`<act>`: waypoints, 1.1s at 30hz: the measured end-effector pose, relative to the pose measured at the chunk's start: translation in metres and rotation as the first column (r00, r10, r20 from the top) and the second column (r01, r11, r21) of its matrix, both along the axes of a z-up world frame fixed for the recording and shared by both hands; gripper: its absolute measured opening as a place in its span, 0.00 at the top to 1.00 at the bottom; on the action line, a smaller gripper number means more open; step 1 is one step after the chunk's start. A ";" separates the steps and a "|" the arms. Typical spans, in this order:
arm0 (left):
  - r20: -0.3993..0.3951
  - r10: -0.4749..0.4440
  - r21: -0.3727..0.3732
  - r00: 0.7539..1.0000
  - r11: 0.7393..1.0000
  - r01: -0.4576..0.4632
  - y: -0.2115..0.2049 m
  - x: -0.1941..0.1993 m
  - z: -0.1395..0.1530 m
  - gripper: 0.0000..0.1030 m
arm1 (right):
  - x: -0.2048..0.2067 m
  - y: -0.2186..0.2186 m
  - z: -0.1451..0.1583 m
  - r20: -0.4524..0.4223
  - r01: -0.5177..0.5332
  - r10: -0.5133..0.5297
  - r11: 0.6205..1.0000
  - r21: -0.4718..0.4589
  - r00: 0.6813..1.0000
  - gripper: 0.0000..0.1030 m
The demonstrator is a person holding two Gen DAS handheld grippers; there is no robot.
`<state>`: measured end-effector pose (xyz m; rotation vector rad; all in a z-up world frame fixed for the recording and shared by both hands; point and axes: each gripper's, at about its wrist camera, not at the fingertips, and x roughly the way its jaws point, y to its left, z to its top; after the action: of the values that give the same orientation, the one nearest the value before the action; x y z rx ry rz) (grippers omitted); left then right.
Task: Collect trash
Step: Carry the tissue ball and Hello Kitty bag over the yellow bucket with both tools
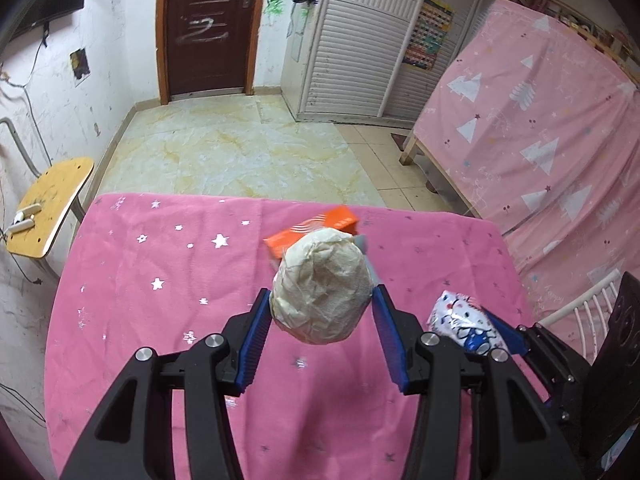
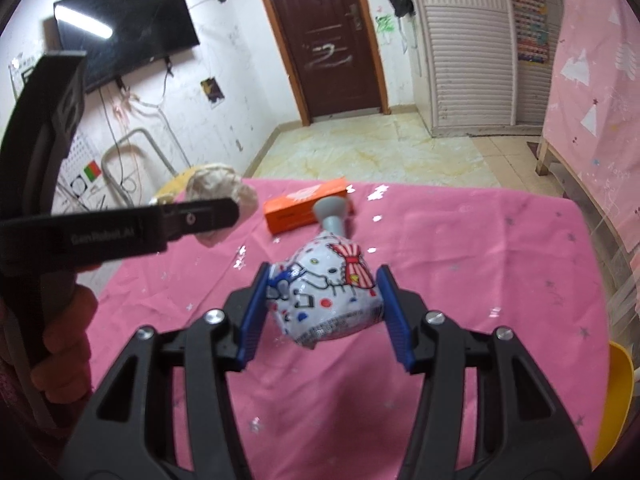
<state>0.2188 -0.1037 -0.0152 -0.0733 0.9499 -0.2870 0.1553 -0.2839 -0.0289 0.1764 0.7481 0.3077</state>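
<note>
My left gripper (image 1: 322, 298) is shut on a crumpled beige paper ball (image 1: 320, 286) and holds it above the pink starred tablecloth (image 1: 160, 280). My right gripper (image 2: 322, 280) is shut on a white cartoon-printed wrapper (image 2: 324, 292) with a grey stem (image 2: 334, 212), also lifted above the cloth (image 2: 480, 280). An orange box (image 1: 316, 226) lies on the table beyond both loads; in the right wrist view the box (image 2: 298, 210) sits just past the wrapper. The left gripper with the ball (image 2: 222, 192) shows at the left of the right wrist view. The wrapper (image 1: 464, 322) shows at the right of the left wrist view.
A wooden chair (image 1: 48, 208) stands left of the table. A bed with a pink sheet (image 1: 540, 140) is to the right. A yellow chair edge (image 2: 616, 392) sits at the table's right. A marbled floor (image 1: 240, 148), a door and a wardrobe lie beyond.
</note>
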 end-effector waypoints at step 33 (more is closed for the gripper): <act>-0.006 -0.374 0.105 0.927 0.922 0.373 -0.236 -0.083 0.000 0.58 | -0.105 -0.230 -0.013 0.075 0.466 -0.469 0.883 0.060 0.880 0.51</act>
<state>0.1354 -0.3401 -0.0152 0.2096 0.9601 -0.5893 0.0506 -0.5136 -0.0421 0.3731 0.5899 -0.1327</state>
